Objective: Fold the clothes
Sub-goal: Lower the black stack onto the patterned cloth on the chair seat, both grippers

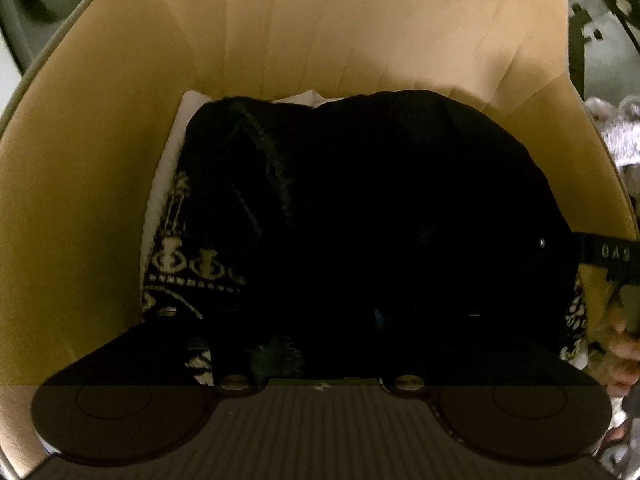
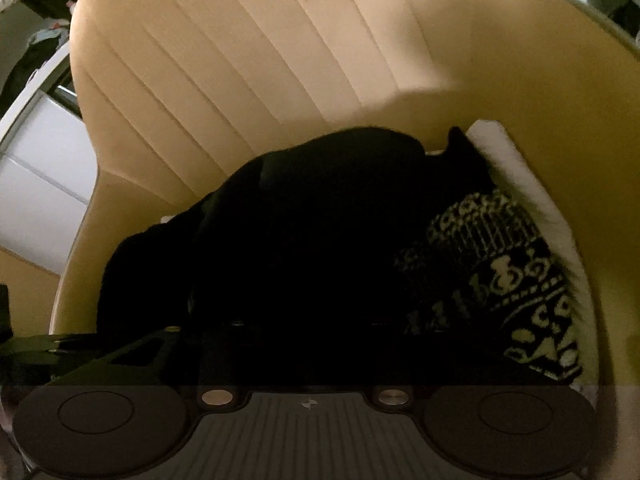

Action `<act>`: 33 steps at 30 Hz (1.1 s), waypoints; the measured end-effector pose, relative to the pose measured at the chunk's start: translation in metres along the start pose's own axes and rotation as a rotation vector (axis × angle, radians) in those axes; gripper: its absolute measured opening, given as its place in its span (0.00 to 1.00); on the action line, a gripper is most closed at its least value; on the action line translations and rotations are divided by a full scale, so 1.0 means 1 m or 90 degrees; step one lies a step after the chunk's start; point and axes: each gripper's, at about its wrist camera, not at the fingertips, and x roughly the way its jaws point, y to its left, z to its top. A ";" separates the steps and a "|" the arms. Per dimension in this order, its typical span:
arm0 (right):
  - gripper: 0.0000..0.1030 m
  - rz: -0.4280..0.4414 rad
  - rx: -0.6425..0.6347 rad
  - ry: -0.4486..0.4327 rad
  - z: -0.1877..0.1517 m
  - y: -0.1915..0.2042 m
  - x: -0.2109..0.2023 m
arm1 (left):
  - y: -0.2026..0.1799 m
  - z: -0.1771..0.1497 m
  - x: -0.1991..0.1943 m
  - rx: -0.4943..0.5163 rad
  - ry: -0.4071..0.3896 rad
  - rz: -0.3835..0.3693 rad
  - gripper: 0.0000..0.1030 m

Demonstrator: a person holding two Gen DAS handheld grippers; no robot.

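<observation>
**Dark garment heaped on the armchair, both grippers close in**

A black garment [image 1: 360, 208] lies in a loose mound on the seat of a tan armchair [image 1: 320, 32], and it is not yet folded in any way I can make out. It sits on top of a black-and-white patterned cloth [image 1: 180, 264], which in turn rests on something white [image 1: 168, 160] that peeks out along the edge by the chair's side. So the chair is doing the work of a basket here: three layers, the black one uppermost.

The left gripper [image 1: 320, 320] is right up against the near edge of the pile, and the right gripper [image 2: 304, 328] is just as close from its own side. Their fingers are black against black cloth in poor light, so I cannot tell whether either one is spread, pinched together, or already has fabric in it. At the right edge of the left view a hand [image 1: 620, 344] grips the other tool's handle.

This looks to me like the start of the job: getting hold of the garment. The next move calls for finding two clear edges or corners and lifting the black piece free of the patterned one beneath, without dragging both up together.
</observation>
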 end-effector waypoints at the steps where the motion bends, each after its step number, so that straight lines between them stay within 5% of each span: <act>1: 0.19 -0.007 -0.005 -0.006 0.002 0.003 -0.006 | -0.001 0.000 -0.004 0.016 0.000 0.004 0.41; 10: 0.17 -0.083 -0.069 -0.043 -0.004 0.014 -0.036 | -0.007 0.000 -0.030 0.122 -0.047 0.005 0.39; 15: 0.20 -0.130 -0.134 -0.026 -0.010 0.014 0.003 | 0.012 -0.010 -0.016 0.067 -0.023 0.015 0.44; 19: 0.20 -0.123 -0.148 -0.027 -0.003 0.019 0.000 | 0.016 -0.020 -0.024 0.040 -0.036 0.018 0.41; 22: 0.22 -0.128 -0.135 -0.011 -0.005 0.013 0.001 | 0.016 -0.025 -0.025 0.040 -0.034 0.025 0.49; 26: 0.34 -0.136 -0.140 0.003 -0.011 0.012 -0.001 | 0.005 -0.016 -0.025 0.054 -0.028 0.041 0.64; 29: 0.61 -0.161 -0.157 -0.010 -0.014 0.017 -0.014 | -0.006 -0.014 -0.028 0.070 -0.044 0.044 0.74; 33: 0.74 -0.198 -0.138 -0.046 -0.014 0.016 -0.039 | -0.016 -0.016 -0.038 0.084 -0.070 0.045 0.83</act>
